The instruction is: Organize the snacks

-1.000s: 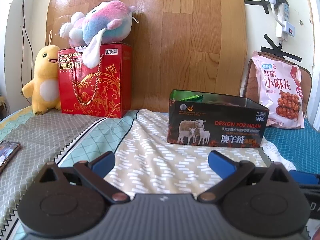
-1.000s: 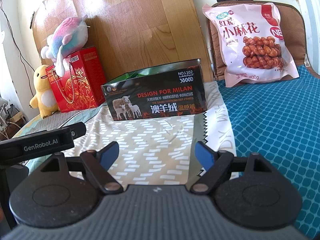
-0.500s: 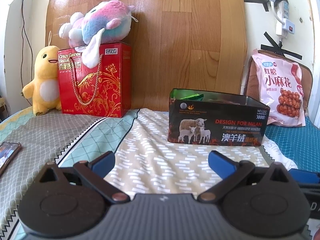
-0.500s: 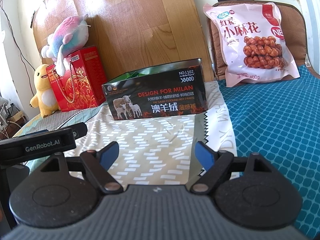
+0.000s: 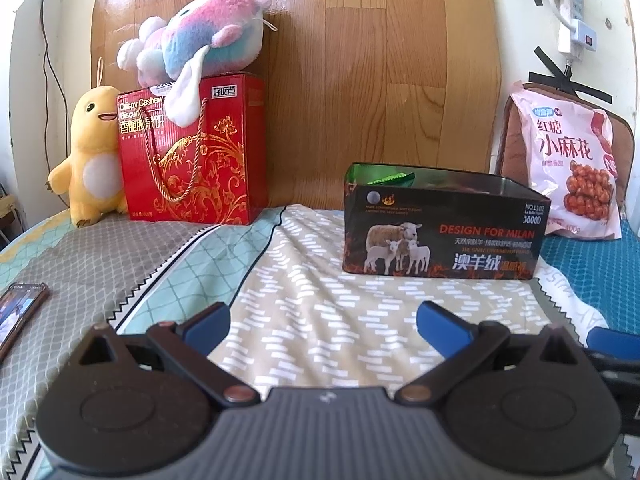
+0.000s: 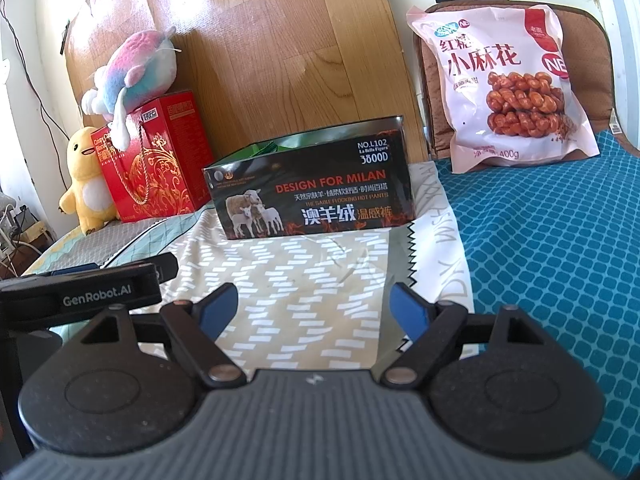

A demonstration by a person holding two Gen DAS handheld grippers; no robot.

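A black open-topped box (image 5: pixel 442 232) (image 6: pixel 312 200) printed with sheep stands on the bed near the wooden headboard, and a green packet (image 5: pixel 390 178) shows inside it. A pink bag of fried twists (image 5: pixel 572 164) (image 6: pixel 504 92) leans upright on a brown cushion at the right. A red cashew biscuit gift box (image 5: pixel 192 148) (image 6: pixel 154 164) stands at the left. My left gripper (image 5: pixel 322 322) is open over the patterned sheet, well short of the black box. My right gripper (image 6: pixel 314 308) is open too, with nothing between its fingers.
A pink-and-blue plush (image 5: pixel 200 50) lies on the red box, and a yellow plush (image 5: pixel 90 156) stands beside it. A phone (image 5: pixel 18 312) lies at the left edge of the bed. The left gripper's body (image 6: pixel 80 294) sits close by on the right gripper's left. A teal quilt (image 6: pixel 552 264) covers the right side.
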